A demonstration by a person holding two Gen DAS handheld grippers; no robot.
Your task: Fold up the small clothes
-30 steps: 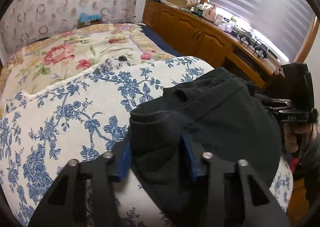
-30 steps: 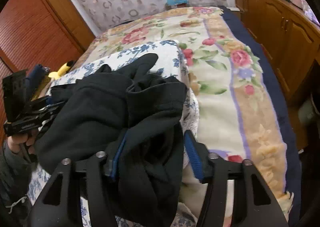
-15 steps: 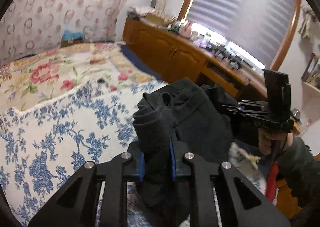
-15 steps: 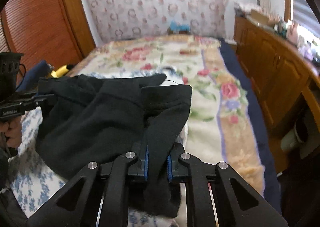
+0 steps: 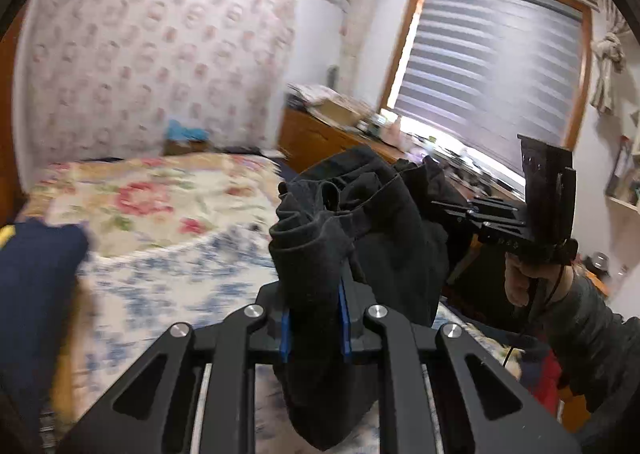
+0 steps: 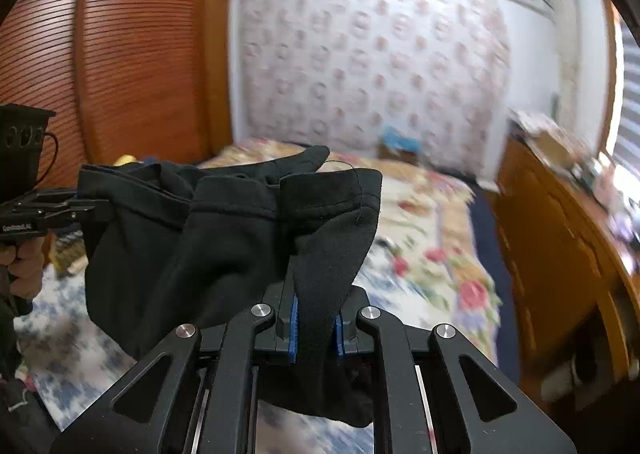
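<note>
While both grippers clamped the black garment (image 5: 384,222) aloft, the left gripper (image 5: 314,320) faced the window blind (image 5: 492,86). Only the right gripper (image 6: 314,334) saw the wooden wardrobe (image 6: 120,54).

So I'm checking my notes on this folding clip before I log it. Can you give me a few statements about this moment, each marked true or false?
1. The left gripper is shut on the black garment. True.
2. The right gripper is open and holds nothing. False: it is shut on the same garment.
3. The garment lies flat on the blue floral blanket. False: it hangs in the air between the two grippers.
4. The window blind is down. True.
5. The wardrobe is white. False: it is reddish-brown wood.
</note>
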